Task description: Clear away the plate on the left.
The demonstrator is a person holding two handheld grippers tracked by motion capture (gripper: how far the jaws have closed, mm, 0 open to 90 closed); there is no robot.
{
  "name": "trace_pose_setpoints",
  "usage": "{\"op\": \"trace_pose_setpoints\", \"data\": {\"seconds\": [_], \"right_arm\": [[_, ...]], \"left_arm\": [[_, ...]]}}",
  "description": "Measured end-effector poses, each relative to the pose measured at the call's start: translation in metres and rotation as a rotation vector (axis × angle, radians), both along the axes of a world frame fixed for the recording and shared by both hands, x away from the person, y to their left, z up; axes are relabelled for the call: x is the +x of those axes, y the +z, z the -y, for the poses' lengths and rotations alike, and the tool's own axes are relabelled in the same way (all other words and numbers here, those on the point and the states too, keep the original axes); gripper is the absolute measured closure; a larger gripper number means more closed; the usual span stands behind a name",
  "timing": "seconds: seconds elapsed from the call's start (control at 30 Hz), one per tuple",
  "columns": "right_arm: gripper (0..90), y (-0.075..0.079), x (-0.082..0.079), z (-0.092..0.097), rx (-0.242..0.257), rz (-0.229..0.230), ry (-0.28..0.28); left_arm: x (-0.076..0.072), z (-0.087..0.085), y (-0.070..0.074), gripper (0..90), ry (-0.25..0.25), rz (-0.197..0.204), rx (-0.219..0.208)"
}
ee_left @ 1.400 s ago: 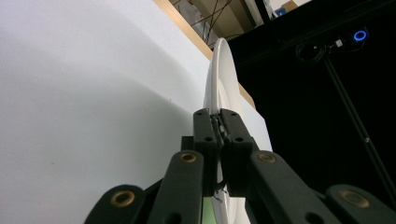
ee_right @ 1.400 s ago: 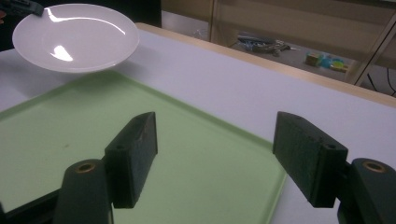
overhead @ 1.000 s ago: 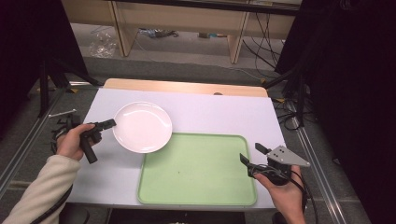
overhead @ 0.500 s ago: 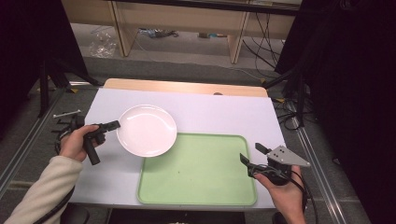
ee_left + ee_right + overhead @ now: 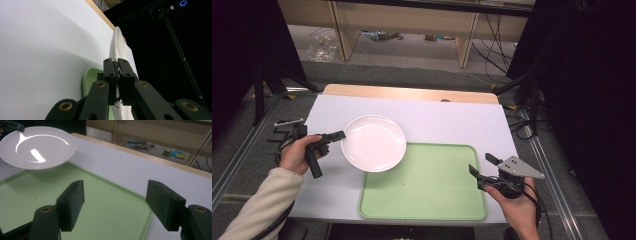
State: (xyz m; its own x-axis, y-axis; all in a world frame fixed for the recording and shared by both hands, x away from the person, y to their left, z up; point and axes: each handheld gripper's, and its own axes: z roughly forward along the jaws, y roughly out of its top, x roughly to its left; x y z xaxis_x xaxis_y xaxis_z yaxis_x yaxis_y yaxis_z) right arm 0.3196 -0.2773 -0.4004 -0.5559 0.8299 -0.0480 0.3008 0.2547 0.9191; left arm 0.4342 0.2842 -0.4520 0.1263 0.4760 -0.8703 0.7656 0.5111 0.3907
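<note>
White-topped table (image 5: 452,120) with a wood strip along its far edge. Grey floor (image 5: 412,70) beyond it. Light wooden shelving unit (image 5: 412,20) at the back, small clutter and cables (image 5: 492,35) on the floor under it. Clear plastic bag (image 5: 323,47) on the floor at back left. Black curtains (image 5: 587,100) on both sides, dark. Metal rails (image 5: 242,150) flank the table. Overhead light.
</note>
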Motion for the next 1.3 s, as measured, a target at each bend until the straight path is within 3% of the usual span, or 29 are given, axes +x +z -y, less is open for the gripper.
{"op": "trace_pose_setpoints", "data": {"seconds": [0.17,0.23,0.6,0.73,0.8,0.87,0.9,1.0,1.3], "right_arm": [[31.8,0.000,0.001,0.001,-0.010,0.022,0.001],[31.8,0.000,0.000,0.000,0.003,0.007,-0.001],[31.9,0.000,0.000,-0.001,0.015,0.012,0.005],[31.8,0.002,-0.001,0.001,-0.006,-0.001,0.001],[31.9,0.000,0.000,-0.001,0.016,0.011,0.004],[31.9,0.000,0.000,-0.001,0.015,0.011,0.004],[31.9,0.000,-0.001,0.000,0.004,0.010,-0.003],[31.9,0.000,0.000,0.000,0.005,0.010,-0.003],[32.0,0.000,0.000,0.000,0.006,0.009,-0.004]], "left_arm": [[0.000,0.002,-0.001,85.7,-0.009,0.003,-0.002],[0.000,0.004,-0.001,85.7,-0.005,0.012,-0.021],[0.000,0.008,-0.002,85.4,-0.031,0.006,-0.001],[-0.001,0.010,-0.002,85.3,-0.023,0.017,-0.016],[-0.001,0.011,0.000,85.5,-0.040,0.007,-0.003],[-0.002,0.016,-0.003,86.1,-0.057,-0.013,0.038],[-0.002,0.019,-0.006,86.3,-0.050,-0.014,0.039],[-0.001,0.029,-0.007,86.3,-0.092,-0.017,0.066],[-0.001,0.041,-0.008,86.1,-0.114,-0.029,0.072]]}}
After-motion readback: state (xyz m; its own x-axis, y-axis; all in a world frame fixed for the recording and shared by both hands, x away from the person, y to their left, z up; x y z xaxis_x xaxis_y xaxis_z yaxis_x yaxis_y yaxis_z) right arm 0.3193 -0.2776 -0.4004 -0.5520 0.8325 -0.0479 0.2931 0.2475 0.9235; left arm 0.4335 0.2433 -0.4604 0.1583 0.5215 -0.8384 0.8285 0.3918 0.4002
